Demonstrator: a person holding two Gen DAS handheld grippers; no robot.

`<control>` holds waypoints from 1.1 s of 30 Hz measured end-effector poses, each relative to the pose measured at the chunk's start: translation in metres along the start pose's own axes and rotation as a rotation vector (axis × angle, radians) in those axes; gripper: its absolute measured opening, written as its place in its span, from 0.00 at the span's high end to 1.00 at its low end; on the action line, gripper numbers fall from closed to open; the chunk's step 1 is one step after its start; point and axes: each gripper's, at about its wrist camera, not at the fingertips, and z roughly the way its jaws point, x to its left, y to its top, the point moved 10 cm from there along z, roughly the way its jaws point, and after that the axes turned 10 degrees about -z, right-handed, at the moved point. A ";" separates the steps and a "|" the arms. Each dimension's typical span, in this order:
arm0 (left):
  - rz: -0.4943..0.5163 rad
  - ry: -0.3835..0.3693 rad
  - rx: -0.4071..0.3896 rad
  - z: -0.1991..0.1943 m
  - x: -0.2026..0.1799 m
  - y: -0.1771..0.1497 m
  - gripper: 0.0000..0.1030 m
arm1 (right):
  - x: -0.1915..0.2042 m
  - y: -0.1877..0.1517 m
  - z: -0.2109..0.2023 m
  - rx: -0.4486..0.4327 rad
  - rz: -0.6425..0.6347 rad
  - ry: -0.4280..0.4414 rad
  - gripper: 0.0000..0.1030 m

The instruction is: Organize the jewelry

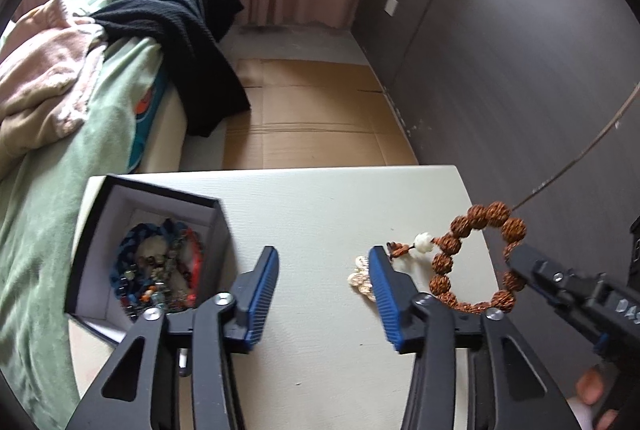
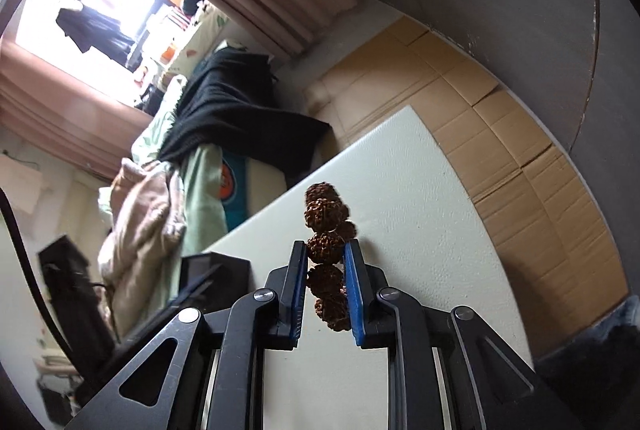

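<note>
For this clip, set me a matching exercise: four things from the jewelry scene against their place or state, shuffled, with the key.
Things
1. brown knobbly-bead bracelet
2. black open-topped box
3. small pale gold trinket
4. left gripper

Places or states
A. lying on the white table, beside a blue finger pad
B. holding a heap of mixed bead bracelets
C. pinched in the right gripper, lifted off the table
D. jaws apart, nothing between them

Pairs: 1-C, 2-B, 3-A, 4-D
</note>
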 end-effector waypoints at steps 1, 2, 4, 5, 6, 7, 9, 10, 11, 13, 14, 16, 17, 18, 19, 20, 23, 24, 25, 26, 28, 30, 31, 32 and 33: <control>0.017 -0.003 0.009 0.004 -0.006 -0.002 0.61 | -0.001 0.002 -0.002 -0.006 0.008 0.003 0.81; 0.028 -0.004 0.016 0.007 -0.009 -0.003 0.62 | -0.002 0.004 -0.005 -0.009 0.014 0.004 0.81; 0.051 0.001 0.032 0.015 -0.015 -0.005 0.65 | -0.005 0.005 -0.007 -0.014 0.029 0.000 0.81; 0.063 0.006 0.041 0.019 -0.018 -0.006 0.65 | -0.008 0.005 -0.009 -0.015 0.036 0.000 0.81; 0.072 0.010 0.049 0.023 -0.020 -0.007 0.67 | -0.012 0.005 -0.010 -0.016 0.045 -0.003 0.81; 0.084 0.018 0.062 0.028 -0.023 -0.009 0.71 | -0.016 0.006 -0.011 -0.017 0.054 -0.007 0.81; 0.101 0.030 0.083 0.036 -0.025 -0.012 0.74 | -0.017 0.007 -0.013 -0.019 0.066 -0.010 0.81; 0.108 0.035 0.093 0.040 -0.026 -0.013 0.74 | -0.020 0.007 -0.014 -0.019 0.075 -0.008 0.81; 0.117 0.043 0.104 0.043 -0.027 -0.015 0.74 | -0.022 0.007 -0.017 -0.020 0.080 -0.008 0.81; 0.140 0.050 0.130 0.051 -0.032 -0.020 0.74 | -0.025 0.008 -0.018 -0.021 0.084 -0.013 0.81; 0.152 0.057 0.141 0.053 -0.034 -0.022 0.74 | -0.027 0.009 -0.019 -0.021 0.085 -0.014 0.81; 0.174 0.080 0.155 0.059 -0.037 -0.025 0.74 | -0.028 0.010 -0.019 -0.022 0.090 -0.017 0.81; 0.181 0.090 0.164 0.062 -0.037 -0.026 0.74 | -0.028 0.009 -0.019 -0.022 0.092 -0.018 0.81; 0.185 0.097 0.171 0.065 -0.038 -0.027 0.74 | -0.028 0.008 -0.019 -0.022 0.095 -0.018 0.81; 0.189 0.098 0.178 0.067 -0.038 -0.028 0.74 | -0.028 0.008 -0.019 -0.020 0.098 -0.018 0.81; 0.192 0.101 0.183 0.069 -0.038 -0.029 0.73 | -0.029 0.008 -0.019 -0.019 0.100 -0.018 0.81; 0.198 0.120 0.191 0.075 -0.035 -0.030 0.71 | -0.030 0.009 -0.019 -0.020 0.108 -0.020 0.81; 0.197 0.111 0.193 0.076 -0.035 -0.030 0.68 | -0.031 0.009 -0.020 -0.021 0.109 -0.021 0.81; 0.196 0.110 0.194 0.078 -0.035 -0.031 0.66 | -0.030 0.009 -0.019 -0.021 0.109 -0.021 0.81; 0.196 0.109 0.195 0.079 -0.034 -0.032 0.66 | -0.030 0.009 -0.020 -0.021 0.109 -0.021 0.81; 0.204 0.106 0.183 0.080 -0.035 -0.033 0.66 | -0.030 0.009 -0.019 -0.020 0.105 -0.019 0.81; 0.214 0.106 0.175 0.080 -0.036 -0.034 0.66 | -0.028 0.008 -0.018 -0.018 0.099 -0.019 0.81; 0.215 0.104 0.172 0.079 -0.036 -0.035 0.68 | -0.028 0.008 -0.018 -0.018 0.096 -0.019 0.81; 0.214 0.101 0.170 0.078 -0.036 -0.036 0.72 | -0.028 0.008 -0.019 -0.018 0.094 -0.019 0.81; 0.213 0.096 0.171 0.077 -0.036 -0.036 0.72 | -0.027 0.008 -0.019 -0.017 0.093 -0.019 0.81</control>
